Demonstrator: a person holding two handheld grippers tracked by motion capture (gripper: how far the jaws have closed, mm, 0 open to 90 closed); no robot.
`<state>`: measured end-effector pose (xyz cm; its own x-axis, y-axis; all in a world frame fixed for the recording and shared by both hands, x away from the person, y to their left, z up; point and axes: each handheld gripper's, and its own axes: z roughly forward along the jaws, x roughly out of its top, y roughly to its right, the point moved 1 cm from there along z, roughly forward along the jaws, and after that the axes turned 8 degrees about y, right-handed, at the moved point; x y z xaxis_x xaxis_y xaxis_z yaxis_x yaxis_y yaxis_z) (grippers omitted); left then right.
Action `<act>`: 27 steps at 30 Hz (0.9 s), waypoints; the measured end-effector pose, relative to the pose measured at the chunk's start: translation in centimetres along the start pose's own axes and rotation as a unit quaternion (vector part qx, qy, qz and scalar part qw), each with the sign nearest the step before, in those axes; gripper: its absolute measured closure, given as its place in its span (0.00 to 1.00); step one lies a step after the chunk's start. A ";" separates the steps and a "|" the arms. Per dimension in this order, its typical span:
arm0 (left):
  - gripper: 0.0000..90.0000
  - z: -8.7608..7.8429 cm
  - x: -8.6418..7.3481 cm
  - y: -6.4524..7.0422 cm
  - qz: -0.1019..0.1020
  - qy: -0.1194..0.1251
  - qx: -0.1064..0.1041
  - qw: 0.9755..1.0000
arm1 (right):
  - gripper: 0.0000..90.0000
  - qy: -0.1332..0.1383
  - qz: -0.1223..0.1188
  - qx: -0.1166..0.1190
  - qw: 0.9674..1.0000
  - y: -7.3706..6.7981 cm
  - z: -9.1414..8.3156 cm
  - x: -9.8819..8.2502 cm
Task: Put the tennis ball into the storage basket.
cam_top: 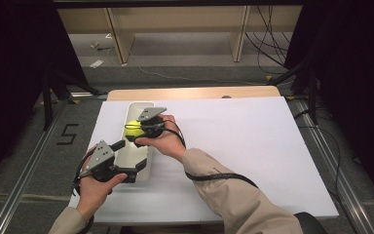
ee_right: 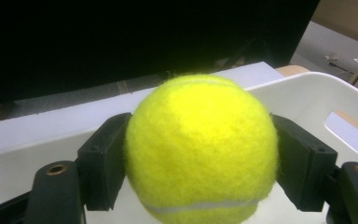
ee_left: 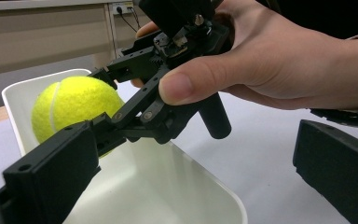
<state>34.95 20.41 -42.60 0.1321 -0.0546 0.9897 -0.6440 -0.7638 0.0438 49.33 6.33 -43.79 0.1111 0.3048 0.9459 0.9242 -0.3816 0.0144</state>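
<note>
A yellow tennis ball [cam_top: 132, 128] [ee_left: 70, 105] [ee_right: 200, 144] sits between the black jaws of my right gripper [cam_top: 134, 131] [ee_left: 103, 105] [ee_right: 200, 158], which is shut on it. The ball hangs over the far half of a long white tray [cam_top: 139, 104] [ee_left: 23, 88] [ee_right: 307, 93] at the left of the table. My left gripper [cam_top: 129, 156] [ee_left: 196, 142] is open at the tray's near end. One jaw is over the tray and the other is over the table beside it, with nothing held.
The tray lies on a white board [cam_top: 233, 146] that covers the table, with bare room to its right. A wooden strip [cam_top: 195, 92] shows at the far edge. Cables [cam_top: 268, 44] and shelf legs stand on the floor beyond.
</note>
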 end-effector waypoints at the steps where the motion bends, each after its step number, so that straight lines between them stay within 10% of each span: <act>1: 0.00 0.0 0.0 0.0 0.000 0.000 0.000 1.000 | 0.31 -0.002 0.001 0.000 1.000 0.0 0.0 0.0; 27: 0.00 0.0 0.0 0.0 0.000 0.000 -0.001 1.000 | 0.17 0.008 0.023 0.002 1.000 0.3 -0.2 0.4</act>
<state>34.97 20.40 -42.60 0.1323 -0.0543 0.9897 -0.6447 -0.7631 0.0443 49.60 6.21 -43.34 0.1472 0.2739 0.9504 0.9195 -0.3919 -0.0294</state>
